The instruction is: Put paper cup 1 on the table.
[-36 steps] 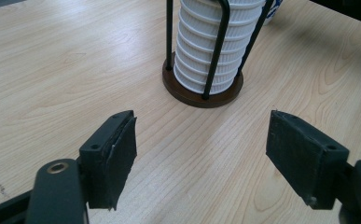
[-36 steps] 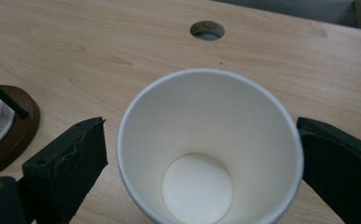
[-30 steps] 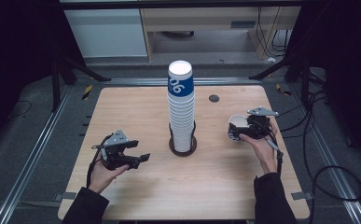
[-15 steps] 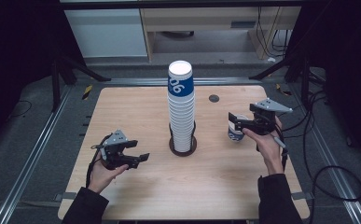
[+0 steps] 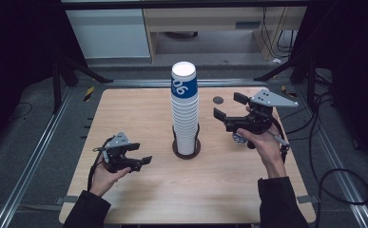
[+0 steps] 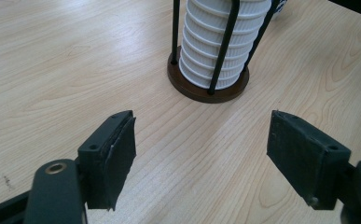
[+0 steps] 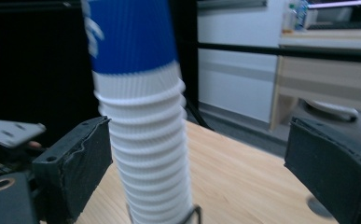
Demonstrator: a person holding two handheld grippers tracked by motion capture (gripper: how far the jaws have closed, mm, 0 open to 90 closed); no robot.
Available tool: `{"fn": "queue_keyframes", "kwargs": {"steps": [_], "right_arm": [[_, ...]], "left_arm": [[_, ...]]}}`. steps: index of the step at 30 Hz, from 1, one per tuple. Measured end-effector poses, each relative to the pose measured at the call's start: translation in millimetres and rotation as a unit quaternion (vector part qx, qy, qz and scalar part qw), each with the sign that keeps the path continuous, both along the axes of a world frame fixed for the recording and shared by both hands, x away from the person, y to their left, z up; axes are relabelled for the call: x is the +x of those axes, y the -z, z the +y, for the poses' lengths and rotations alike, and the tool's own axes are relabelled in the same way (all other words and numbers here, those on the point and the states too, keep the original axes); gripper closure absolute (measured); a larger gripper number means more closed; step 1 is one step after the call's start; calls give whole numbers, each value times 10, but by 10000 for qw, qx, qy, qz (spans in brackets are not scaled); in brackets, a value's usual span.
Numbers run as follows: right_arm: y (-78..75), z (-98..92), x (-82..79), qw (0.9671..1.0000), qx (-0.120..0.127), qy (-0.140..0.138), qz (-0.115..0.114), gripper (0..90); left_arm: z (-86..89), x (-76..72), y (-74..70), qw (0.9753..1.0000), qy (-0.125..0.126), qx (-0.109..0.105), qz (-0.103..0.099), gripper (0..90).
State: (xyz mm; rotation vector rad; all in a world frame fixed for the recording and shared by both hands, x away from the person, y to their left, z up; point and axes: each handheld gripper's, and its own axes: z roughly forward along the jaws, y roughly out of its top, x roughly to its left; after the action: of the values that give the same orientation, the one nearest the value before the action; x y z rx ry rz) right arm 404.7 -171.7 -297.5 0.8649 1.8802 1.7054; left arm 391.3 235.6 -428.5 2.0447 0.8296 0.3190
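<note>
Right gripper (image 5: 228, 108) is raised, jaws spread wide, right of the paper cup stack (image 5: 185, 109) in its wire holder (image 5: 186, 148). Left gripper (image 5: 141, 154) sits low near-left, jaws also spread, gripping nothing.

Dark room; grey floor (image 5: 34, 142); pale cabinet (image 5: 110, 33); wooden desk (image 5: 210, 19) behind.

The table (image 5: 139, 114) is light wood with thin brown grain lines. In the middle stands a tall stack of cups (image 5: 185, 111). The cups are white with little ridges, and the top cup is blue with white marks on its side. The stack sits on a dark brown round base (image 6: 206, 89) with thin black rods. The left gripper (image 5: 141, 160) is black with a small grey plate. The right gripper (image 5: 228, 107) is black too, with a bigger grey plate. A small dark round spot (image 5: 218, 100) lies on the far side of the table. The person's sleeves (image 5: 279, 204) are black.
</note>
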Motion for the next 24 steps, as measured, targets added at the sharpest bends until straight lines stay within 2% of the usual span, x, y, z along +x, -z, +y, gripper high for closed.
{"fn": "queue_keyframes", "kwargs": {"steps": [3,13,24], "right_arm": [[-104,120,-30,9996,108,-236,-99,71],[-302,553,5,9971,80,-714,-251,60],[-296,887,321,9985,-176,-481,-206,60]], "left_arm": [[3,2,1,10000,-4,0,2,233],[3,3,5,10000,-7,-18,8,232],[7,10,14,10000,-2,-25,20,231]]}}
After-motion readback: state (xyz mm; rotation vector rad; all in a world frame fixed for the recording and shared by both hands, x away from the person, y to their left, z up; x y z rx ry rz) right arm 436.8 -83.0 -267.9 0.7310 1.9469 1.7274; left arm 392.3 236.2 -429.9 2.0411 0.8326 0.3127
